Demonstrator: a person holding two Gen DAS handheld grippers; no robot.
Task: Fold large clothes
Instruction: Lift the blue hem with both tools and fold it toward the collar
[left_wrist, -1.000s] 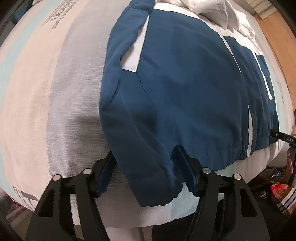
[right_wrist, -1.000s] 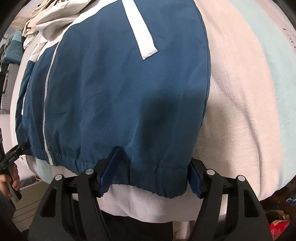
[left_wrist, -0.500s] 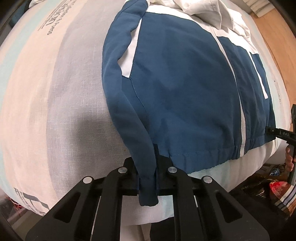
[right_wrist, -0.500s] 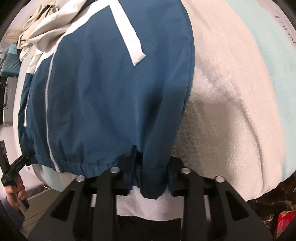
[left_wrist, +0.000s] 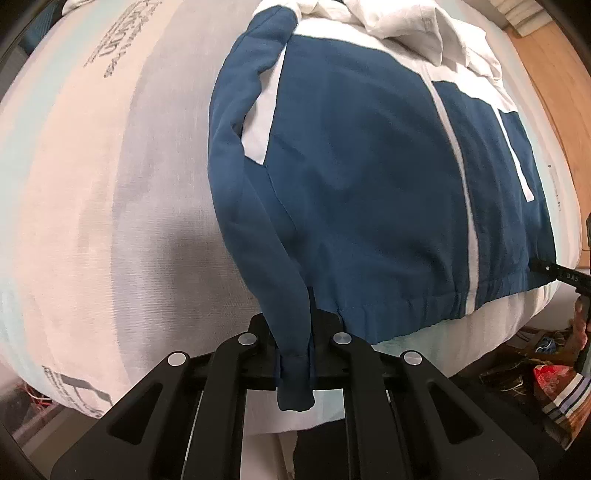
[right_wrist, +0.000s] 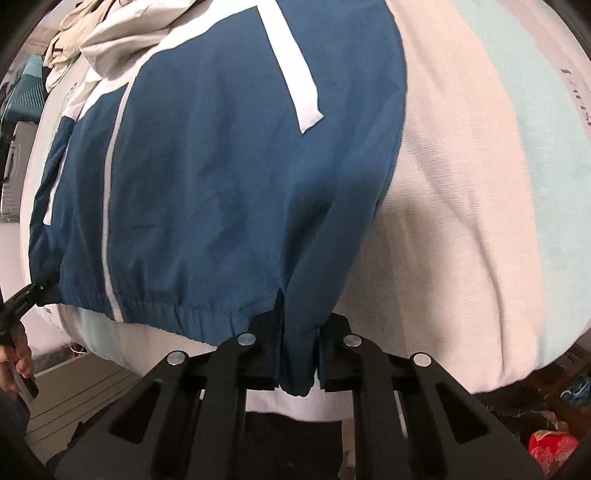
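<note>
Lying flat across a bed (left_wrist: 92, 221) with a pale striped cover is a navy jacket (left_wrist: 369, 184) with white stripes and a white hood (left_wrist: 424, 33) bunched at its far end; its elasticated hem (right_wrist: 177, 314) is running along the near edge of the mattress, just above the drop; the left gripper (left_wrist: 294, 354) is pinching the cuff end of the near sleeve (left_wrist: 255, 206), jaws almost together with a thin roll of navy cloth squeezed between them and a short tail hanging out below; the right gripper (right_wrist: 297, 363) is closing on the opposite hem corner, pads already pressing on the bunched cloth there; in the left wrist view the right gripper's tip is showing at that far corner; the person's hand (right_wrist: 16, 354) on the left tool is peeking in at the edge of the right wrist view; the cloth is looking thin, light and limp, probably a slick woven shell, sagging in soft ridges wherever it is lifted; I judge it will slide easily over the cover but may slip through a shallow pinch, so the thicker gathered bands at hem and cuff are seeming the safest places to grip; clutter on the floor (left_wrist: 546, 369) is sitting beyond the bed's corner.
</note>
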